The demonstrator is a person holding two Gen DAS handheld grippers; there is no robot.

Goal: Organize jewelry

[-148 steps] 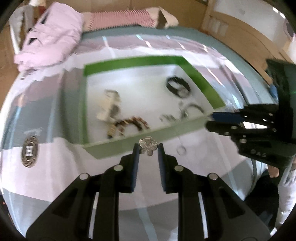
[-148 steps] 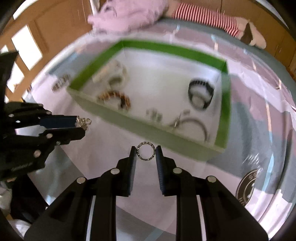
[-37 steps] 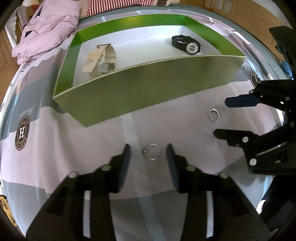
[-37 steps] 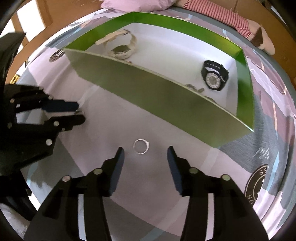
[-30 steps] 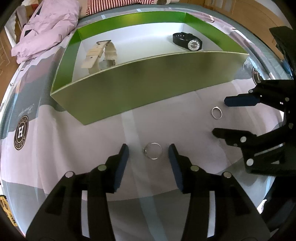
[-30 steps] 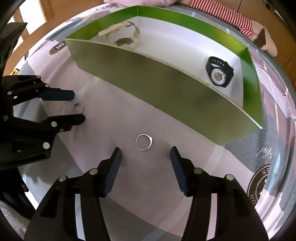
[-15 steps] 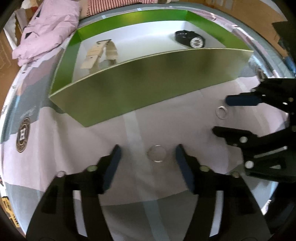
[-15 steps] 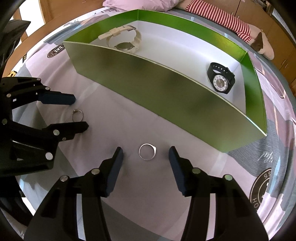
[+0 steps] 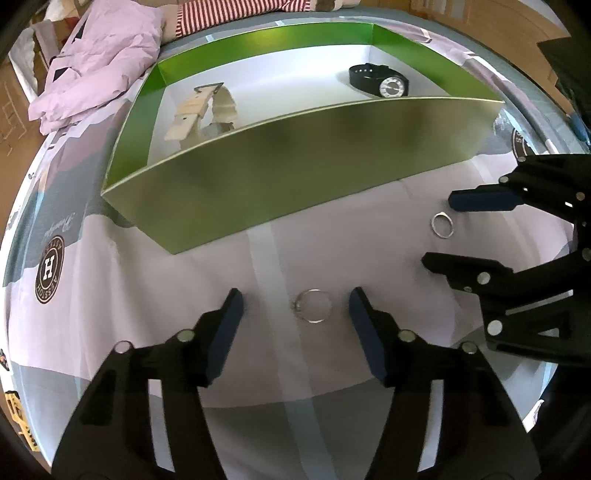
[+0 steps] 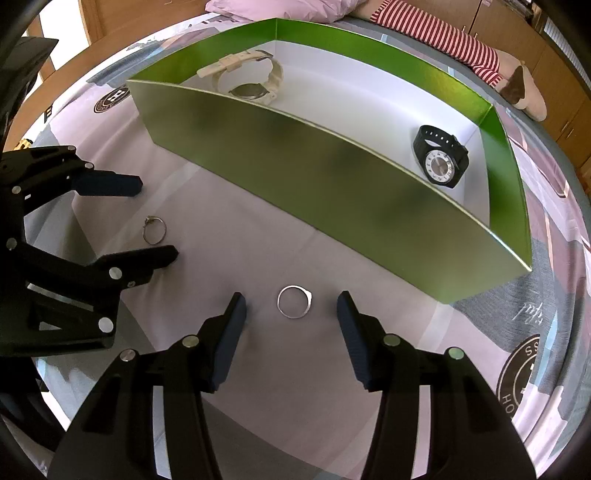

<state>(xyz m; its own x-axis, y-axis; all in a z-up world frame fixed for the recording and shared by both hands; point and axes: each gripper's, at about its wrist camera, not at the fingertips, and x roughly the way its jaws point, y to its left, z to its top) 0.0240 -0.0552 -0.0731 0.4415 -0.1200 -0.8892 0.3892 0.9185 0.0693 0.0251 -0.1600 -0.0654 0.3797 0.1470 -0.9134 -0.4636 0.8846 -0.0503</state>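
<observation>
Two thin silver rings lie on the pale bedspread in front of a green box [image 9: 295, 166]. My left gripper [image 9: 295, 306] points down over the ring with a small stone [image 9: 313, 305]. Its jaws are closing, the ring lies between them, and the pads do not touch it. My right gripper [image 10: 291, 310] stands open around the flat-topped ring [image 10: 294, 301], also without touching. Each view shows the other gripper at its side: the right gripper [image 9: 454, 232] and the left gripper [image 10: 155, 221]. Inside the box lie a beige watch [image 9: 207, 107] and a black watch [image 10: 441, 162].
The box's tall front wall [image 10: 332, 177] rises just beyond both rings and hides the near part of its floor. A pink jacket [image 9: 99, 55] and a red-striped cloth [image 10: 436, 29] lie behind the box. Round logos [image 9: 50, 269] mark the bedspread.
Five seconds ago each gripper held a small jewel by the box. Over the last second the left jaws spread wider, then came in a little. Both rings lie still.
</observation>
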